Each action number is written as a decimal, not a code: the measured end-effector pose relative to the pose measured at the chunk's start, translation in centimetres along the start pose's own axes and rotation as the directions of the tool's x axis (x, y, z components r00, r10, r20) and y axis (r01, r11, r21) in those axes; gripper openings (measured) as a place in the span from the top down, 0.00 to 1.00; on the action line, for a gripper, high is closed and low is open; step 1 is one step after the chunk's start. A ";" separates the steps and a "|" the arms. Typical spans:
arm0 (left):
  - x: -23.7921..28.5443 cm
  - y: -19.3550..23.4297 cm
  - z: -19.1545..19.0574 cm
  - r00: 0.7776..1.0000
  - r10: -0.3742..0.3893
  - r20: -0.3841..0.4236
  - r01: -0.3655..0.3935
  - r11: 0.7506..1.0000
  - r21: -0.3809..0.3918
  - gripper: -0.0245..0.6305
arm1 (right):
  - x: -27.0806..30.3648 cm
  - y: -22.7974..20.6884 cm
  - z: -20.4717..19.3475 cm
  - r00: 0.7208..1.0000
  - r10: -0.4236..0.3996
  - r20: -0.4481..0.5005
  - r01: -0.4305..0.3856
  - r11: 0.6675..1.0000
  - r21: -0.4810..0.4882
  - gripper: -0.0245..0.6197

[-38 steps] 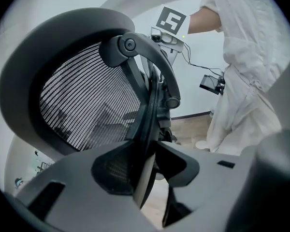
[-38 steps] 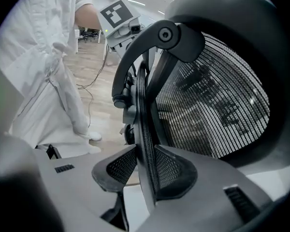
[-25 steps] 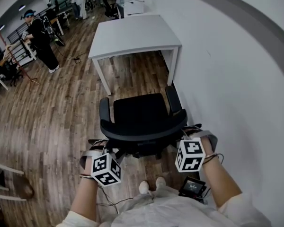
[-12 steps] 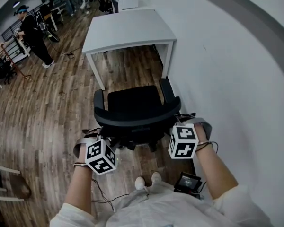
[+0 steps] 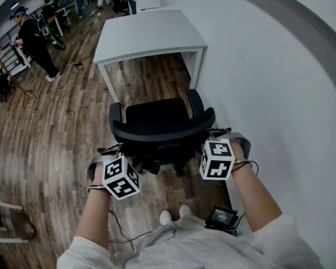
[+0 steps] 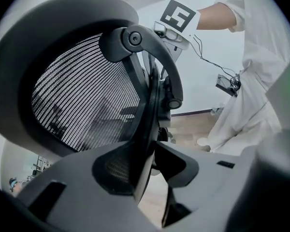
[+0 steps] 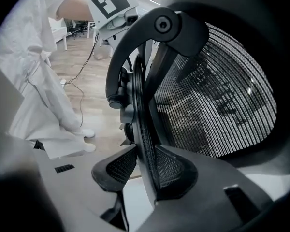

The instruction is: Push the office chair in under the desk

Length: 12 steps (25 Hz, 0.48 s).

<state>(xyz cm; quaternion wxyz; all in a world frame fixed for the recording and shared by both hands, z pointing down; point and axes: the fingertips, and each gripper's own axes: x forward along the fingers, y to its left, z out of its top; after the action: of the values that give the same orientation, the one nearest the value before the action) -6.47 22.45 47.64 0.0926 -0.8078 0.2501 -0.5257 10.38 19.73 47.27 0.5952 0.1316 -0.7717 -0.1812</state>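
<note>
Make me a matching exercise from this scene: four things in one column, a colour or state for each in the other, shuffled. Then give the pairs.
Things:
1. desk
2. chair
3. left claw
4. floor

Colour or state:
A. brown wood planks
B. clamped on the chair's back
C. white
D. black, standing short of the desk

Pairs: 1-C, 2-D, 3-B, 4-A

Office chair (image 5: 157,122) back: black woven mesh, matt plastic frame. Beyond the left hand-held gripper (image 6: 150,168), desk (image 5: 151,35) smooth matt white, floor (image 5: 50,128) grained wood.
</note>
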 end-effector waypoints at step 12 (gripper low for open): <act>2.2 4.5 0.1 1.000 -0.007 0.008 0.007 1.000 0.005 0.77 | 2.1 -4.4 0.0 1.000 -0.015 -0.023 0.016 1.000 0.024 0.75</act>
<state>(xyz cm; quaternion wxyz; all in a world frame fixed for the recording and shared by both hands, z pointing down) -7.08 17.48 47.54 0.0939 -0.8104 0.2457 -0.5235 9.78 14.88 47.13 0.6009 0.1468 -0.7660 -0.1747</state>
